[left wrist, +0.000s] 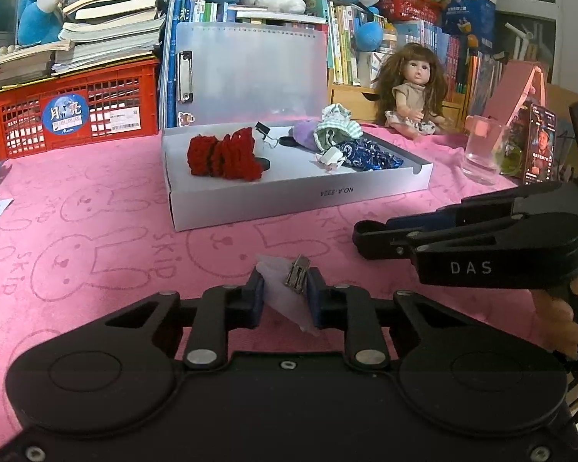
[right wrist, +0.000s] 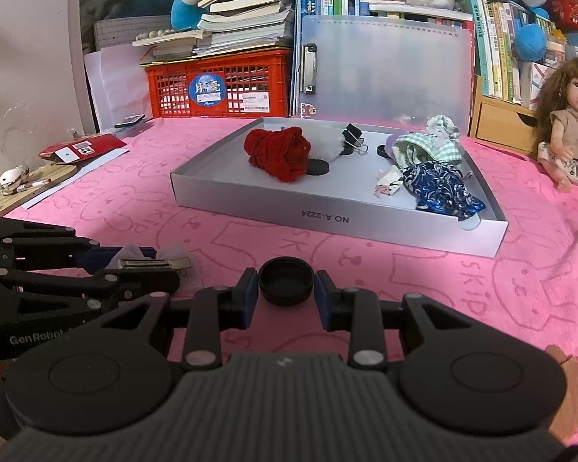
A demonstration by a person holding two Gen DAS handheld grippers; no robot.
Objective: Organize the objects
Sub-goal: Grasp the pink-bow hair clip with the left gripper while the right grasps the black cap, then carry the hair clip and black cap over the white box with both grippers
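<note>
My left gripper [left wrist: 285, 294] is shut on a pale translucent hair clip with a metal clasp [left wrist: 297, 279], held just above the pink cloth. It also shows at the left of the right wrist view [right wrist: 154, 263]. My right gripper [right wrist: 286, 288] is shut on a small round black cap [right wrist: 286, 280]; it shows at the right of the left wrist view [left wrist: 366, 236]. Ahead lies an open grey box [right wrist: 327, 213] holding red knitted yarn [right wrist: 279, 152], a binder clip [right wrist: 352, 140], doll clothes in green check [right wrist: 427, 146] and blue print [right wrist: 439, 188].
A doll [left wrist: 414, 88] sits right of the box, with a glass [left wrist: 481, 150] and a phone [left wrist: 541, 144] nearby. A red crate [left wrist: 77, 115] with stacked books stands at the back left. Books and plush toys line the back. A red packet [right wrist: 81, 150] lies far left.
</note>
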